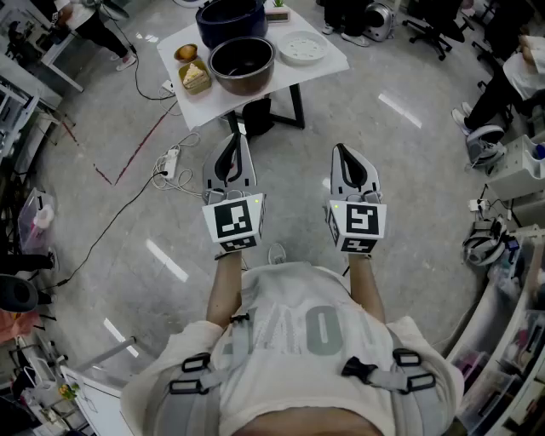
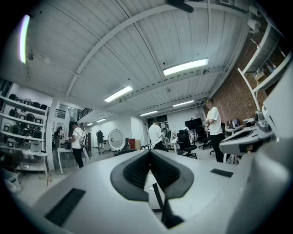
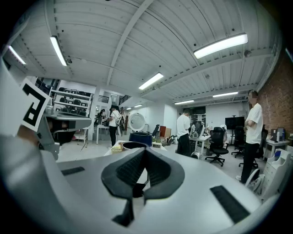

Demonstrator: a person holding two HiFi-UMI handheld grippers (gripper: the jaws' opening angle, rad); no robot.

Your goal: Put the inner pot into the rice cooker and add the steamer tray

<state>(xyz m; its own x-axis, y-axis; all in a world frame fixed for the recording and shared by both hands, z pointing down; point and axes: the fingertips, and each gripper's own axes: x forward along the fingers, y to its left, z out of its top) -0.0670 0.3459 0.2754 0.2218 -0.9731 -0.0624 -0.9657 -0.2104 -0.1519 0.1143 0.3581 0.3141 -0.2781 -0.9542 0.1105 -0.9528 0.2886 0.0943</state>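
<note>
On a small white table [image 1: 328,61] ahead of me stand the dark blue rice cooker [image 1: 230,15], the dark metal inner pot [image 1: 242,61] in front of it, and the white steamer tray [image 1: 301,47] to the right. The right gripper view shows the cooker [image 3: 141,136] and the pot [image 3: 133,145] just beyond its jaws. My left gripper [image 1: 237,138] and right gripper [image 1: 341,151] are held level side by side above the floor, well short of the table. Both are shut and hold nothing. The shut jaws also show in the left gripper [image 2: 149,153] and right gripper [image 3: 144,153] views.
A yellow container [image 1: 194,77] and a small brown bowl [image 1: 186,53] sit at the table's left edge. A power strip [image 1: 170,161] and cables lie on the floor to the left. People [image 3: 183,132], office chairs [image 3: 217,145] and shelves [image 2: 25,123] stand around the room.
</note>
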